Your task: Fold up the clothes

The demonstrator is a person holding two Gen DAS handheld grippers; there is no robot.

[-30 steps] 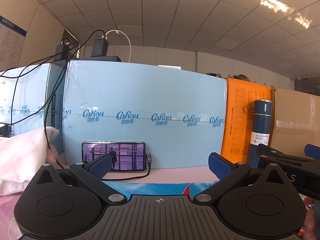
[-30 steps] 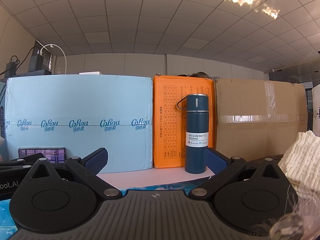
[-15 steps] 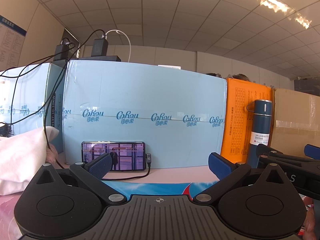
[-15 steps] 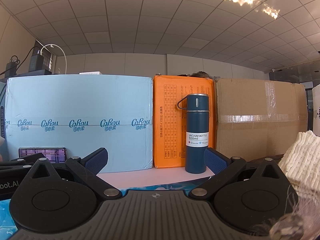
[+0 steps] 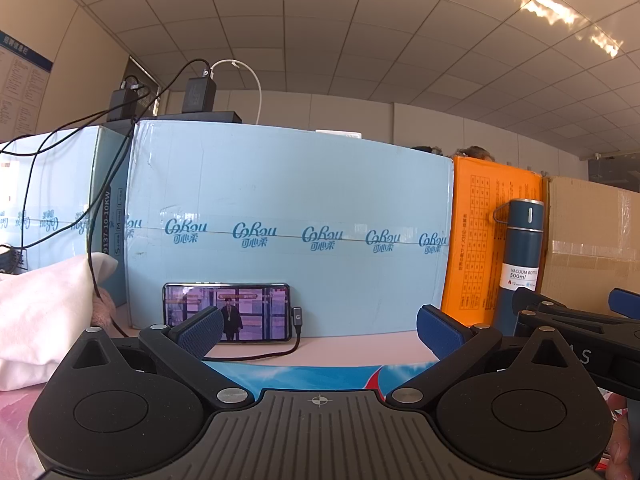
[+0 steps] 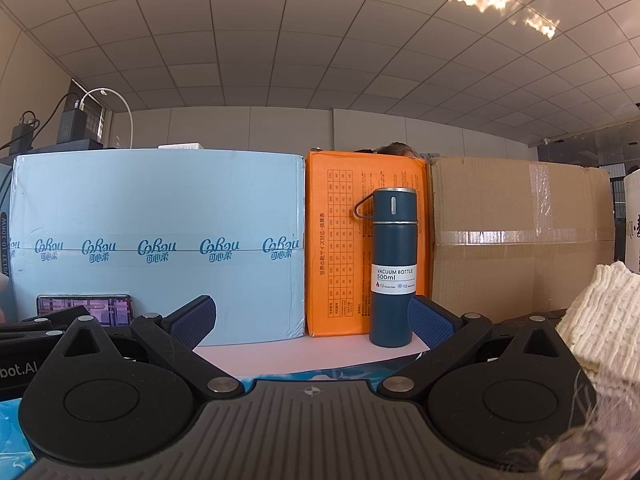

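Both the left gripper (image 5: pixel 318 330) and right gripper (image 6: pixel 311 318) have jaws spread, empty; white garment (image 5: pixel 44 316) lies left, cream knit (image 6: pixel 600 320) right.

Three boxes line the table's far edge: light blue box (image 6: pixel 156 248), orange box (image 6: pixel 340 240), brown box (image 6: pixel 520 240). One bottle (image 6: pixel 392 268), one phone (image 5: pixel 226 312). Two garments: pink garment (image 5: pixel 40 320), cream knit (image 6: pixel 600 320).

An office or stockroom — a grid of ceiling tiles (image 6: pixel 280 40) spans overhead. Below it, shipping cartons line up: a blue box (image 5: pixel 288 232), an orange box (image 6: pixel 344 240) beside it, then a taped brown carton (image 6: pixel 520 240).
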